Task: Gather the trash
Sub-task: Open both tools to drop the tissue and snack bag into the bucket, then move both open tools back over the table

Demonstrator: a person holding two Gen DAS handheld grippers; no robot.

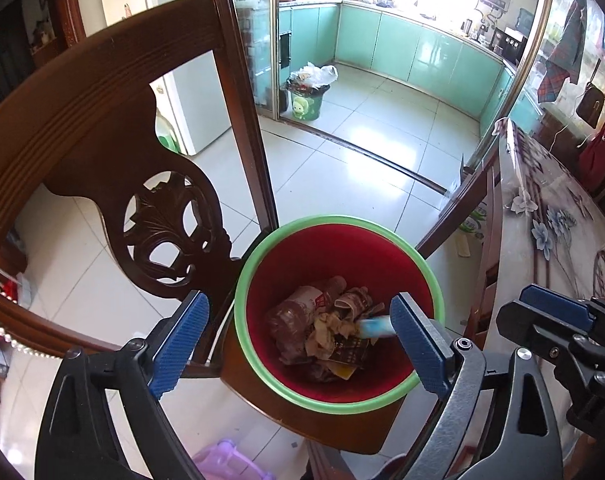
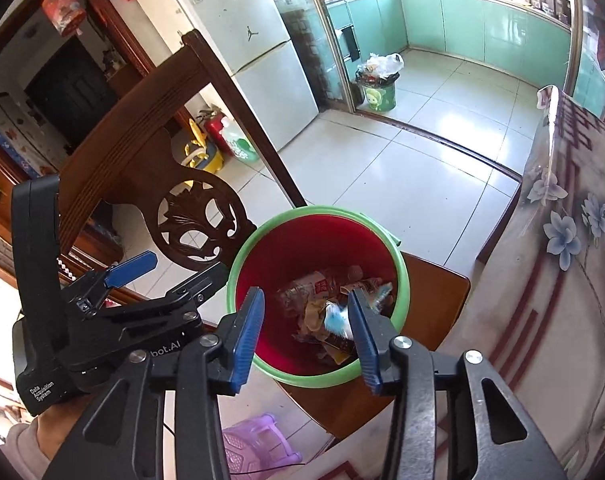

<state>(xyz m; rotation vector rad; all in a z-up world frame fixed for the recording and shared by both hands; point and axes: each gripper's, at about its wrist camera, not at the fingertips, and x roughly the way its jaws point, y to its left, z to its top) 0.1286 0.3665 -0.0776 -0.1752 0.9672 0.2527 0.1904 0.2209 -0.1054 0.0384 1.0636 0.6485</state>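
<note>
Both tongs, left [image 1: 298,340] and right [image 2: 306,332], hang spread and empty over the green-rimmed red plastic bin [image 1: 382,398] on a wooden chair [image 1: 102,92]; a blurred blue-white scrap [image 2: 336,320], apparently dropping, joins the crumpled trash inside

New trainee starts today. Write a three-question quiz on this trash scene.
1. True or false: the red bin stands on the floor.
2. What fills the bin's bottom? A) water B) crumpled wrappers and paper C) nothing
3. Fill in: the bin's rim is ____.

Key:
1. False; it sits on the wooden chair.
2. B; see the wrappers.
3. Green.
</note>
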